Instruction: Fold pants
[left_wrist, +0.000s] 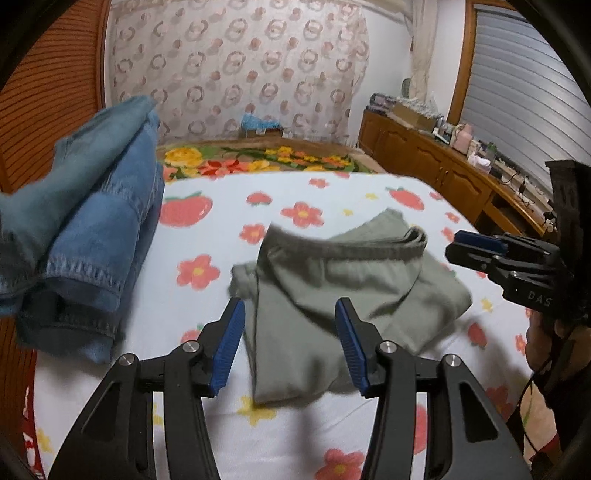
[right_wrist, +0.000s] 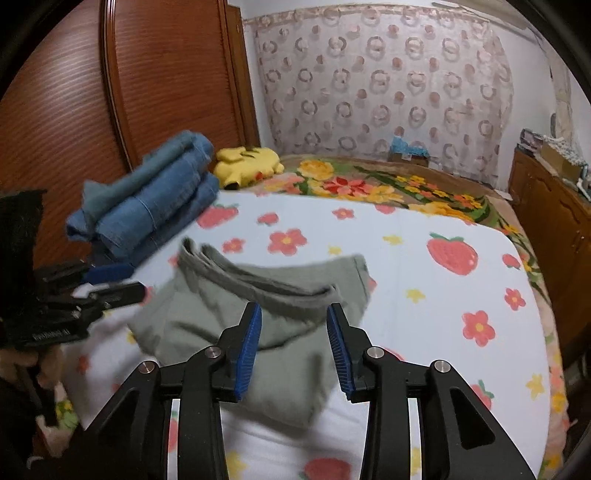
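Left wrist view shows the left gripper (left_wrist: 290, 343) with its blue pads spread apart, hanging over the near part of the folded green pants (left_wrist: 332, 291) and pinching nothing. The pants lie in a loose bundle in the middle of the flowered bed sheet (left_wrist: 369, 192), waistband toward the far edge. A stack of folded jeans (left_wrist: 92, 229) sits by the sheet's left edge. The right gripper (right_wrist: 294, 345) is also spread, empty, above the pants' near side.

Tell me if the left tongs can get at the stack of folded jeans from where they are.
Probably yes: the left tongs stand open over the green pants, and only bare blanket lies between them and the jeans.
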